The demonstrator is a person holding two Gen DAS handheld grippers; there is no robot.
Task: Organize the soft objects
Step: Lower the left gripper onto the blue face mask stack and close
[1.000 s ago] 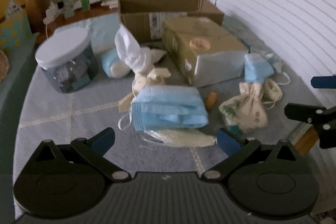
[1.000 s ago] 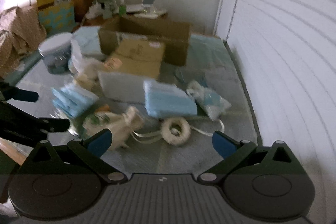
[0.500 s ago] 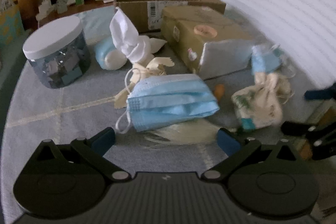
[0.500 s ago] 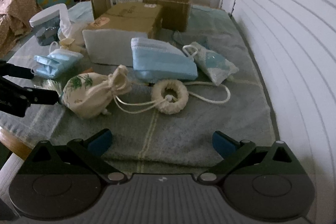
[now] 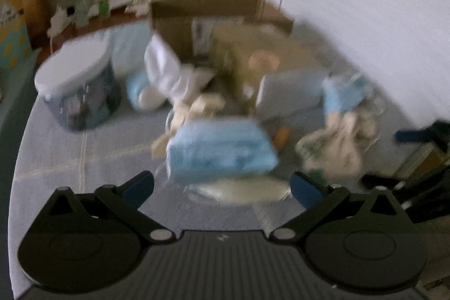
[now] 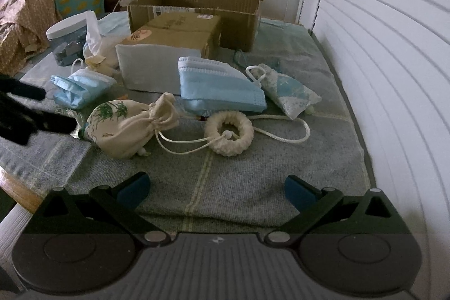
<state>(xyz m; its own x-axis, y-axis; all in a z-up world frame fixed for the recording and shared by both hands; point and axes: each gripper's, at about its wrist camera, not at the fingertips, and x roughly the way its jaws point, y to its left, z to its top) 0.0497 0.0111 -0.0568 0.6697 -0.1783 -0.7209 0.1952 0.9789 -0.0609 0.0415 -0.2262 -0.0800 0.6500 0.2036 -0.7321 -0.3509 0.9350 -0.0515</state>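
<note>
Soft things lie on a grey cloth [image 6: 253,182]. In the right wrist view a cream drawstring pouch [image 6: 123,125] with green leaves lies left, a cream knitted ring [image 6: 229,135] in the middle, a blue face mask [image 6: 219,87] behind it, and a blue patterned pouch [image 6: 289,92] to the right. My right gripper [image 6: 216,189] is open and empty in front of the ring. The left wrist view is blurred: a stack of blue masks [image 5: 219,151] lies just ahead of my open, empty left gripper [image 5: 222,187].
An open cardboard box [image 6: 194,10] stands at the back with a closed brown box [image 6: 174,33] in front of it. A jar with a white lid [image 6: 67,38] stands left. A white louvred wall [image 6: 393,61] runs along the right. The table's wooden edge [image 6: 17,187] is near left.
The left gripper's view has blurred and tilted up a little as it moves. The right gripper has come closer to the ring and pouch. Both stay open.
</note>
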